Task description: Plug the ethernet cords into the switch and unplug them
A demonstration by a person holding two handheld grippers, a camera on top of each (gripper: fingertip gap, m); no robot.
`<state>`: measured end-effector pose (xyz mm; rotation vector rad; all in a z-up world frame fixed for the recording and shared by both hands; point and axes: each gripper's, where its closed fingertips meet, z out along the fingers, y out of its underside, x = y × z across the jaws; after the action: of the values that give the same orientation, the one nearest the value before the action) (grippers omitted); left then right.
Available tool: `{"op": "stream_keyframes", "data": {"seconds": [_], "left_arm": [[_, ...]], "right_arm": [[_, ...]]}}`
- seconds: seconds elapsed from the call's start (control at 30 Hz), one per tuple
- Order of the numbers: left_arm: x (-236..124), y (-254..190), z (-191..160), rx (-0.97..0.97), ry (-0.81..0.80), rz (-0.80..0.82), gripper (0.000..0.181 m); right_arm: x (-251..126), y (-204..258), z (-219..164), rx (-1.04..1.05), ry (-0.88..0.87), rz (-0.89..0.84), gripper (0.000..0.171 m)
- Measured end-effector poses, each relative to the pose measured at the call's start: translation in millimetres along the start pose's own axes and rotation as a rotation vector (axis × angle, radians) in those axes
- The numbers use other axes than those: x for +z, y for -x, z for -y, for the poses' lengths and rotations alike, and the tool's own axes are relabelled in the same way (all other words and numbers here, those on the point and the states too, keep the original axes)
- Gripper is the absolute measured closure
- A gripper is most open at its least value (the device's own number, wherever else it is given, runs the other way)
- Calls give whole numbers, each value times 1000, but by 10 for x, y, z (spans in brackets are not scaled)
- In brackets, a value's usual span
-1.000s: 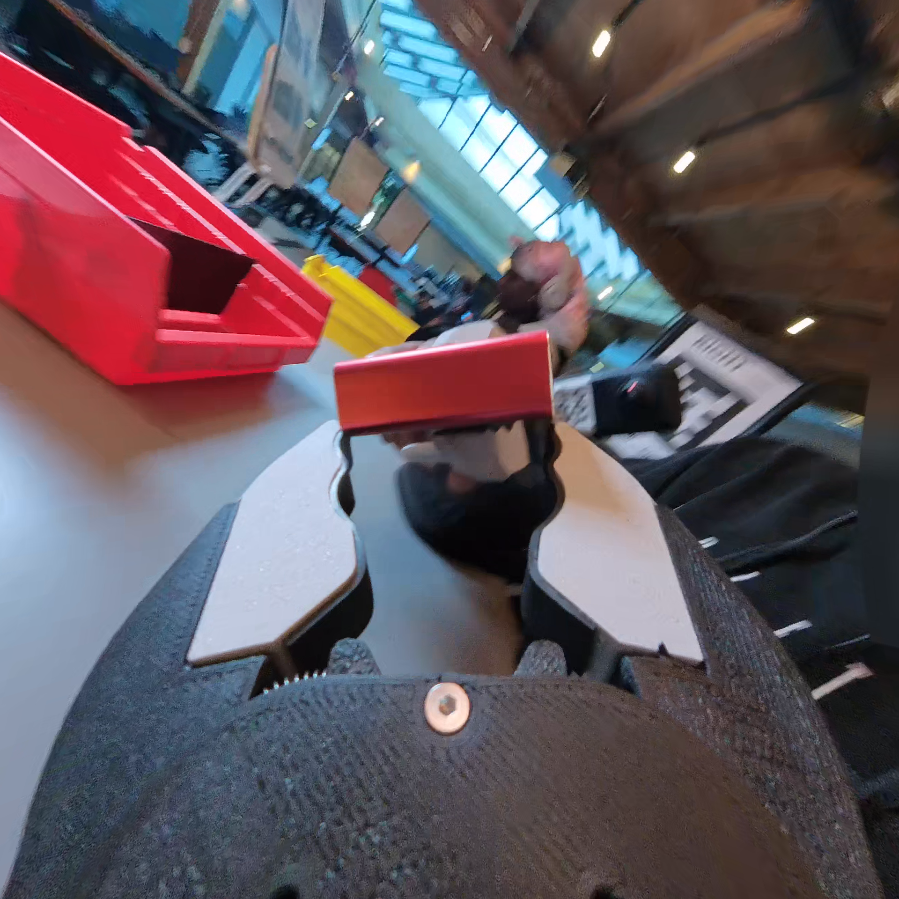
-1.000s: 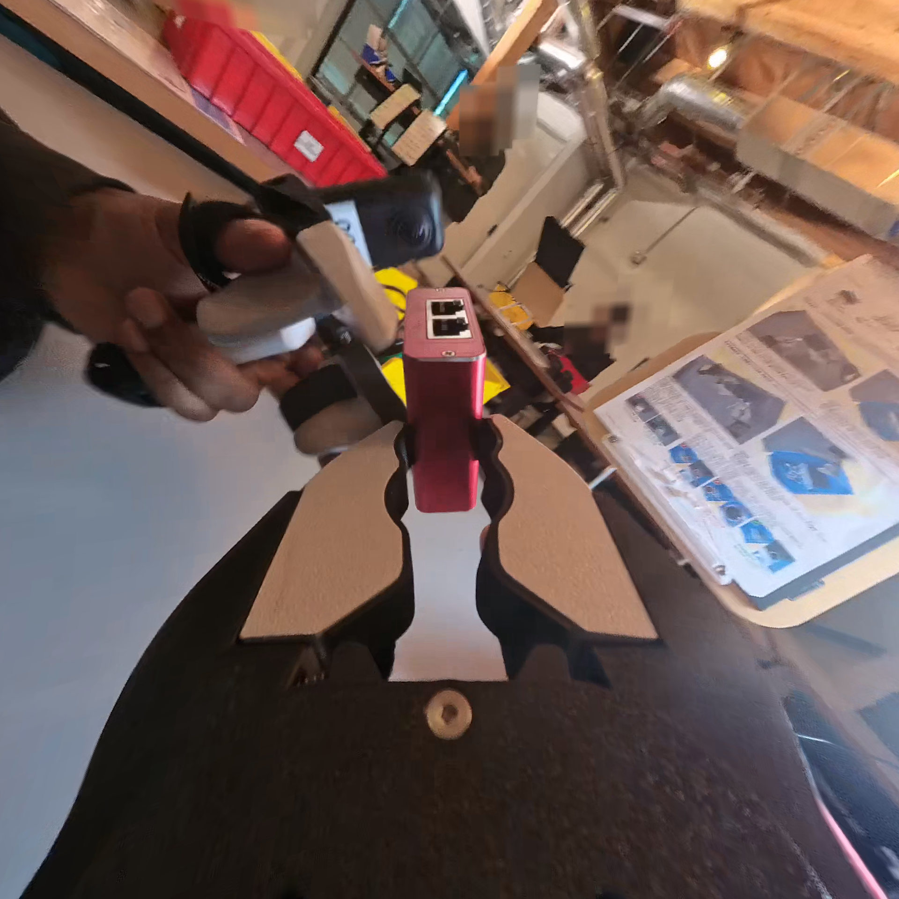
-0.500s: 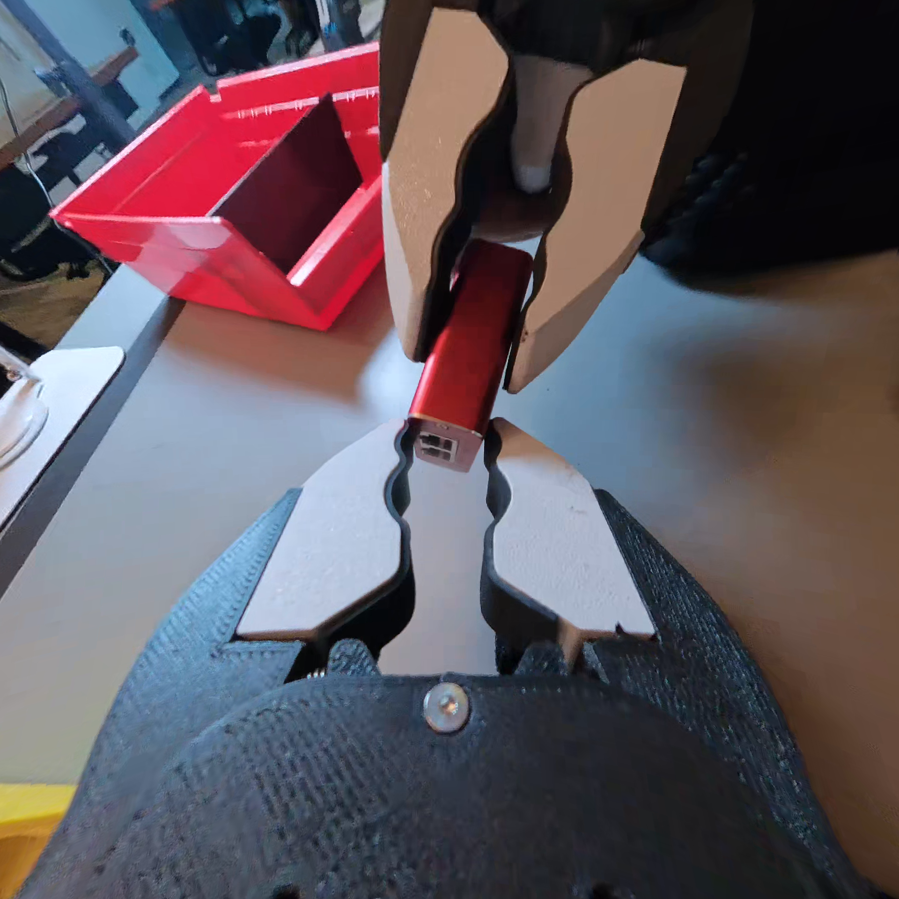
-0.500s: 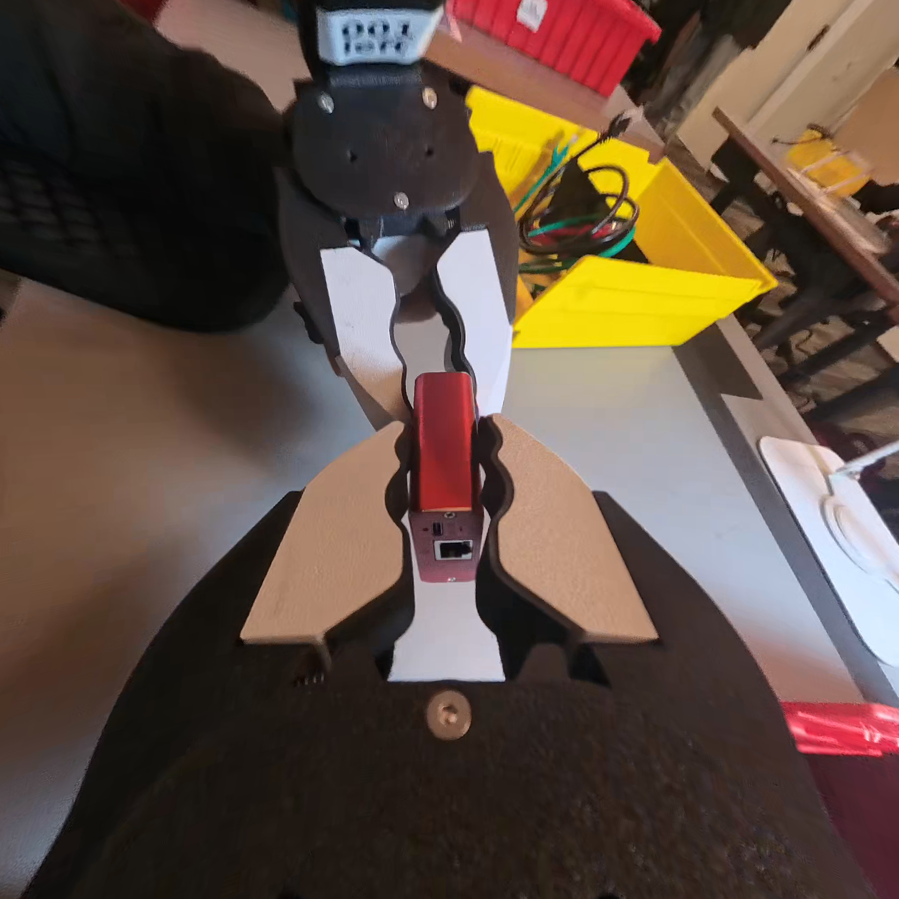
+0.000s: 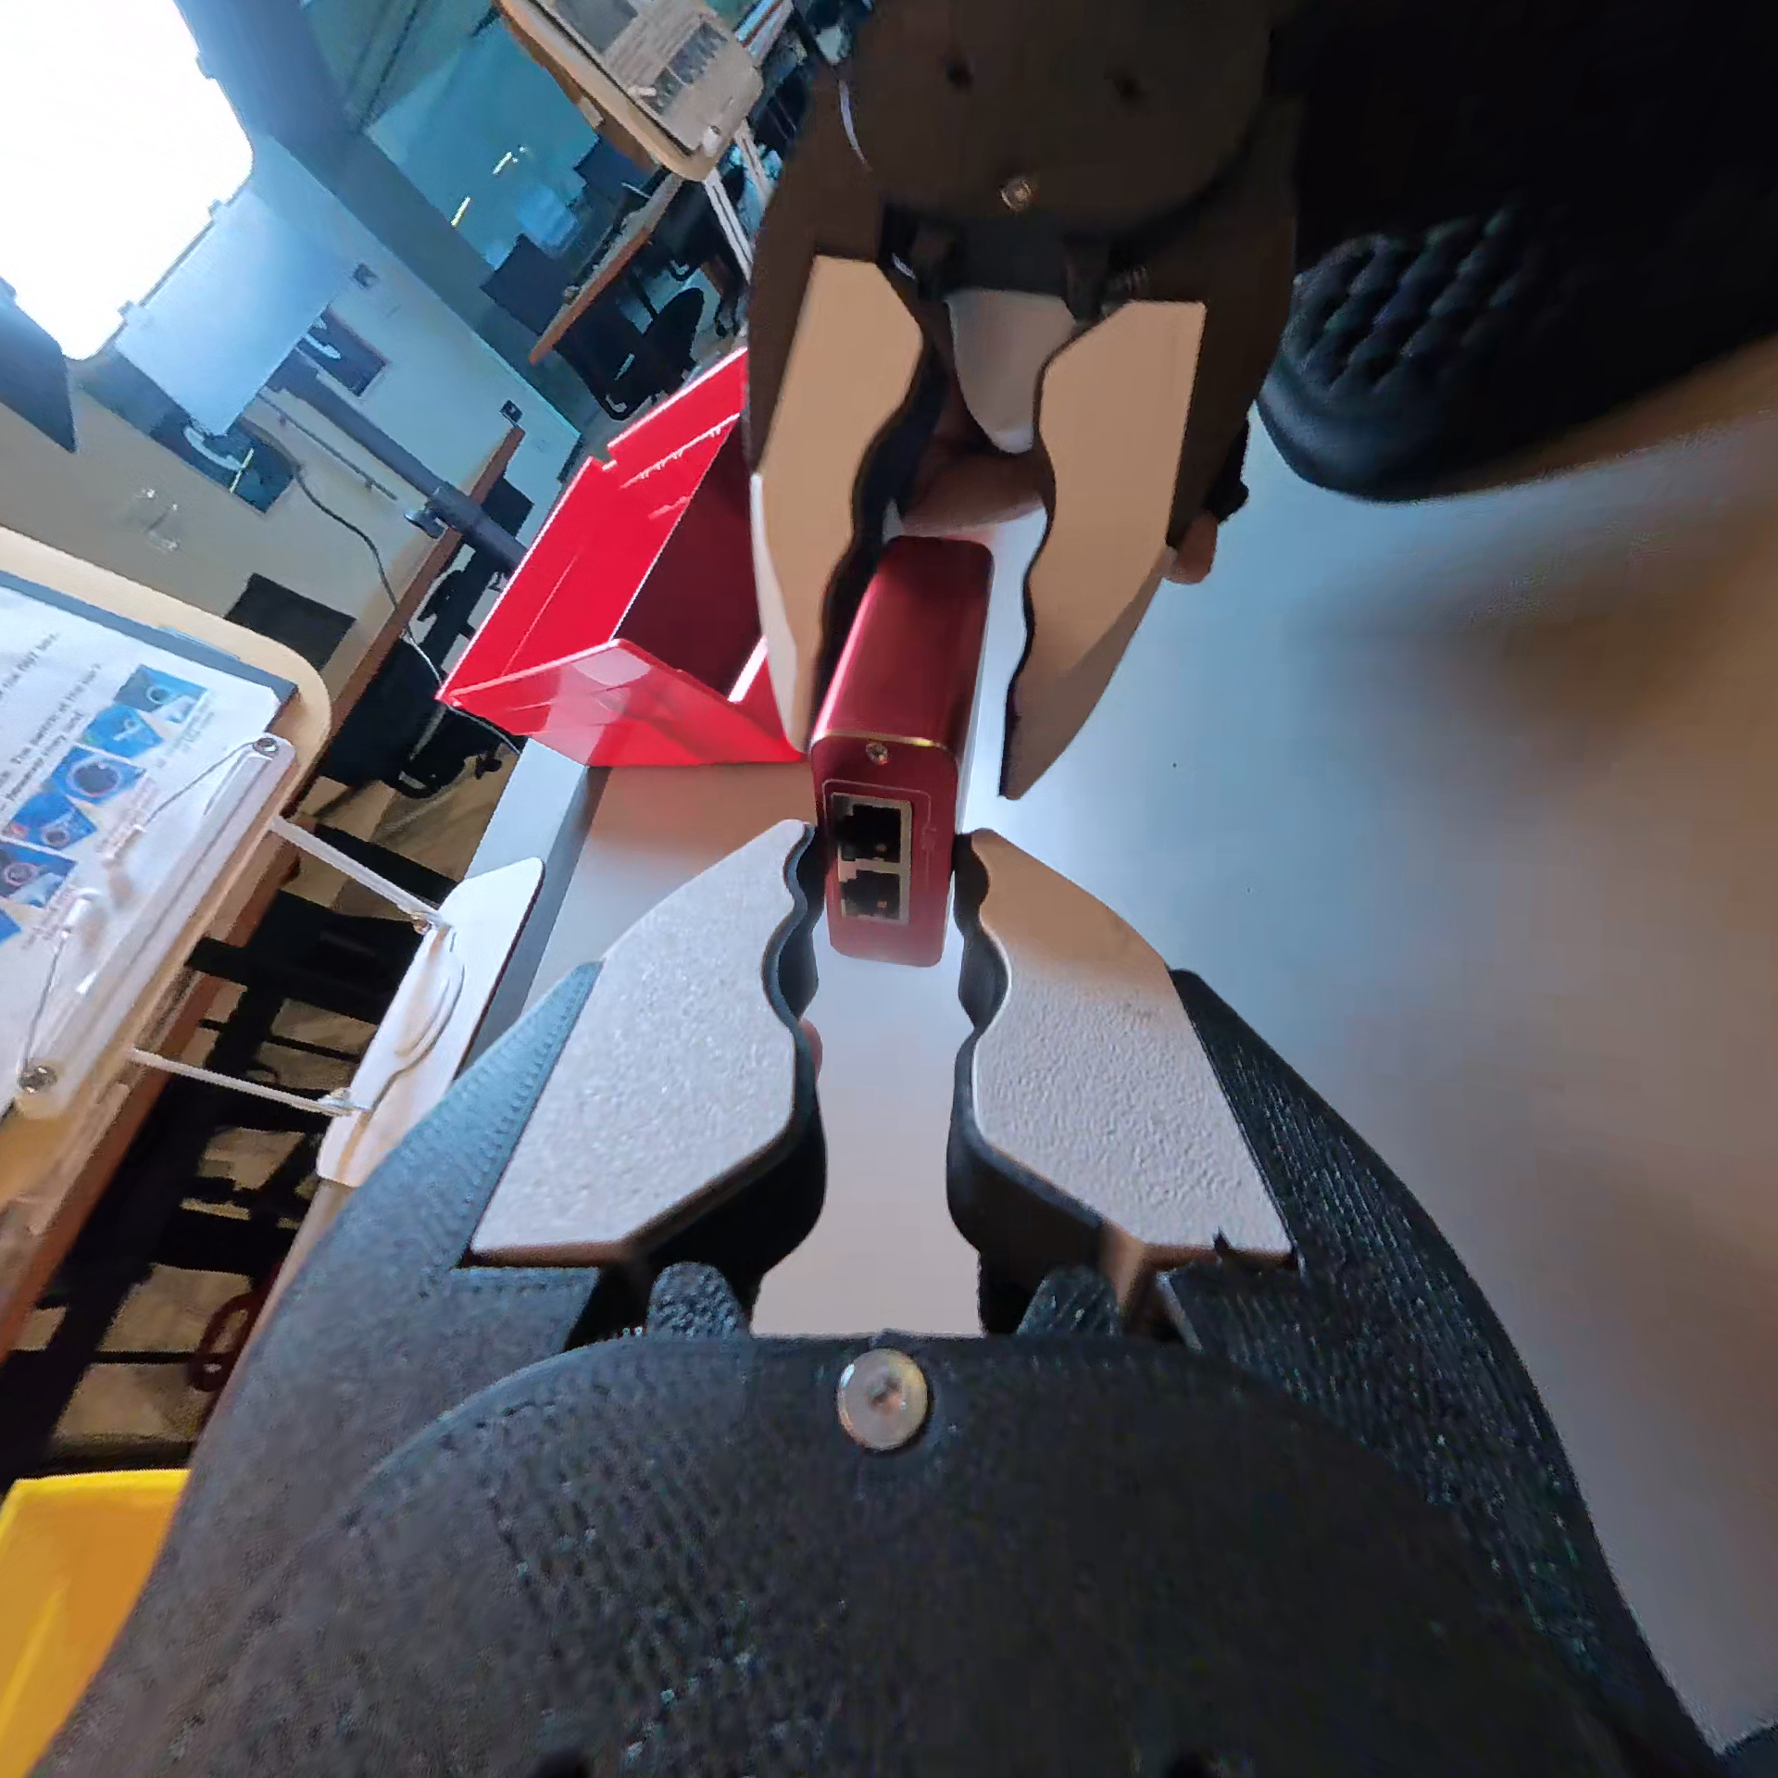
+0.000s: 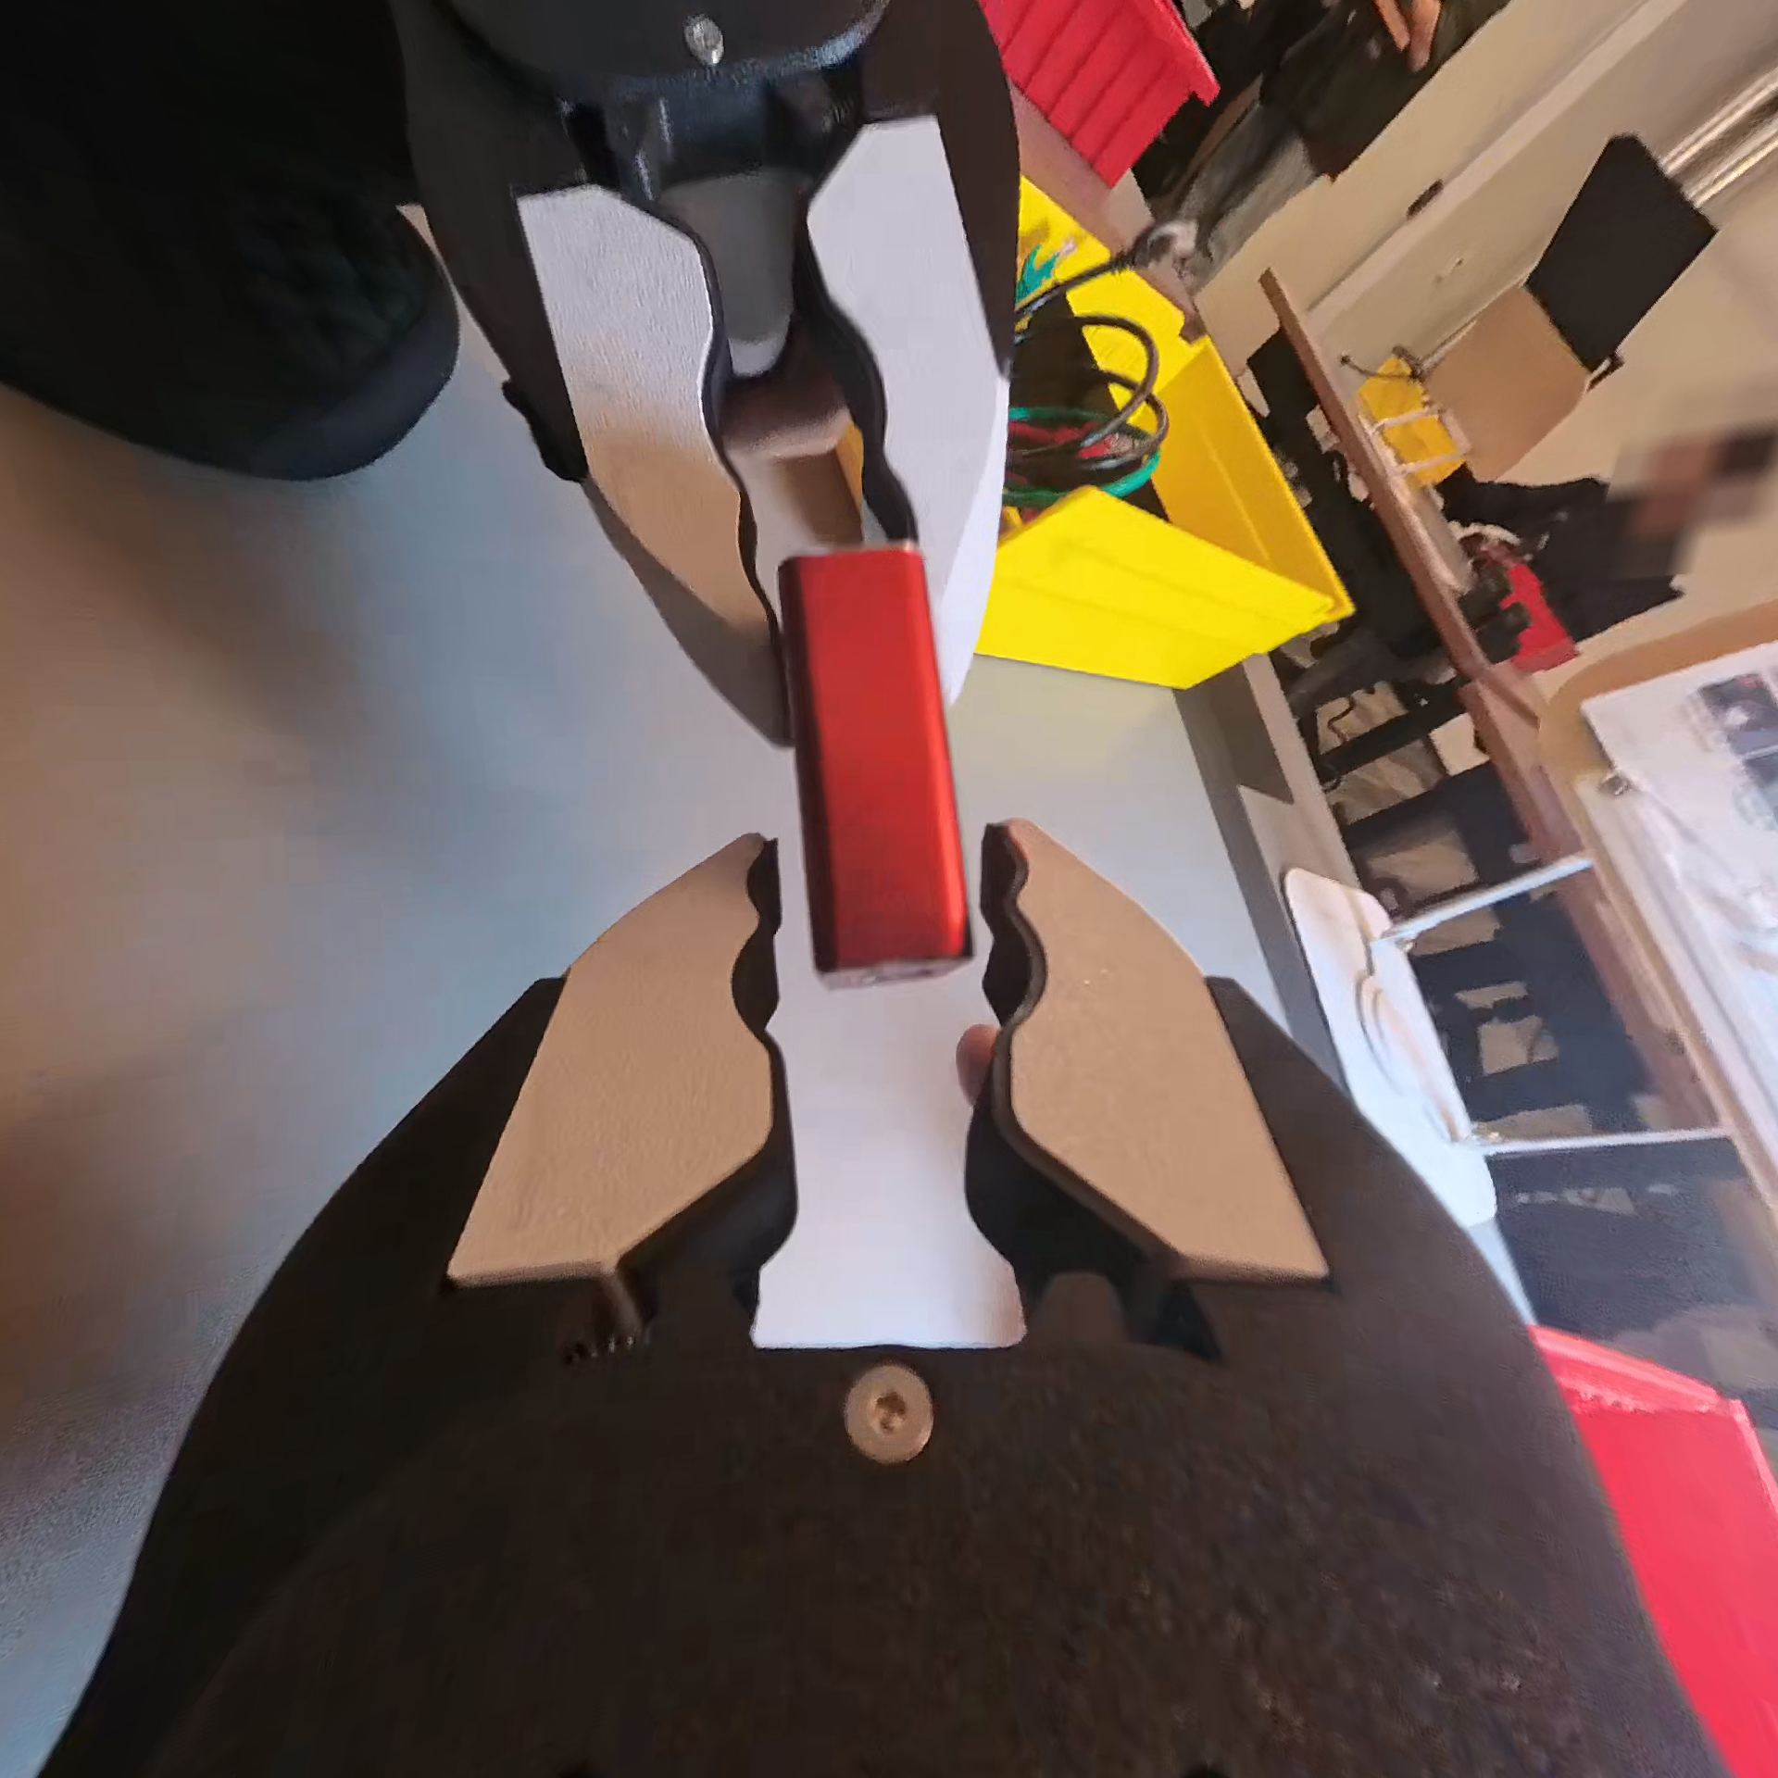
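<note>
A pale grey surface (image 5: 1395, 866) carried a red bin (image 5: 625, 616) at 11 o'clock and a yellow bin (image 6: 1155, 577) holding cables. The left gripper (image 5: 880, 866) clamped the red switch (image 5: 890, 847) by its port end above the surface. The right gripper (image 6: 871, 847) stood slightly parted around its other end, not pinching.

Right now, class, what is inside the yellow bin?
Coiled black, green and red cords lie in the yellow bin; the left claw covers its left part and whatever lies there.
</note>
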<state>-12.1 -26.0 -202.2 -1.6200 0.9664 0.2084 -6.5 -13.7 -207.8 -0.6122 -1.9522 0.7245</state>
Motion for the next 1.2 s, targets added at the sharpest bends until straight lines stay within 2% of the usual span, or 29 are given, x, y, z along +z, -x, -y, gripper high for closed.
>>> {"op": "stream_keyframes", "data": {"seconds": [0.1, 0.17, 0.27, 0.43, 0.53, 0.63, 0.73, 0.8, 0.93, 1.03, 1.1, 1.2], "left_arm": [[23, -64, -12, 82, 24, -6, 155], [49, -90, -54, 140, 67, 2, 155], [84, -122, -127, 101, 79, -11, 155], [0, 57, -147, -233, -3, -54, 141], [-310, 571, -168, -427, -49, 93, 136], [-851, 1260, -630, -677, 112, 377, 138], [-1218, 1481, -1132, -1039, 171, 460, 137], [-1246, 1498, -1398, -1141, 207, 472, 136], [-1012, 1486, -1792, -1228, 347, 458, 133], [-925, 1575, -2064, -1208, 471, 495, 139], [-865, 1589, -2008, -1198, 461, 446, 160], [-951, 1681, -1902, -1165, 432, 476, 171]], "right_arm": [[38, 45, -24, -82, 57, 11, 134], [72, 126, -63, -138, 88, 20, 142], [101, 146, -128, -182, 147, 5, 142], [87, -52, -200, -194, 185, -106, 142], [-73, -319, -194, -141, 153, -208, 142], [-245, -521, -180, -88, 110, -289, 142], [-298, -568, -211, -51, 86, -311, 142], [-274, -554, -225, -47, 81, -310, 142], [-202, -498, -223, -57, 83, -300, 142], [-209, -472, -234, -64, 88, -299, 142], [-243, -488, -242, -56, 87, -308, 142], [-287, -532, -233, -20, 60, -316, 142]]}}
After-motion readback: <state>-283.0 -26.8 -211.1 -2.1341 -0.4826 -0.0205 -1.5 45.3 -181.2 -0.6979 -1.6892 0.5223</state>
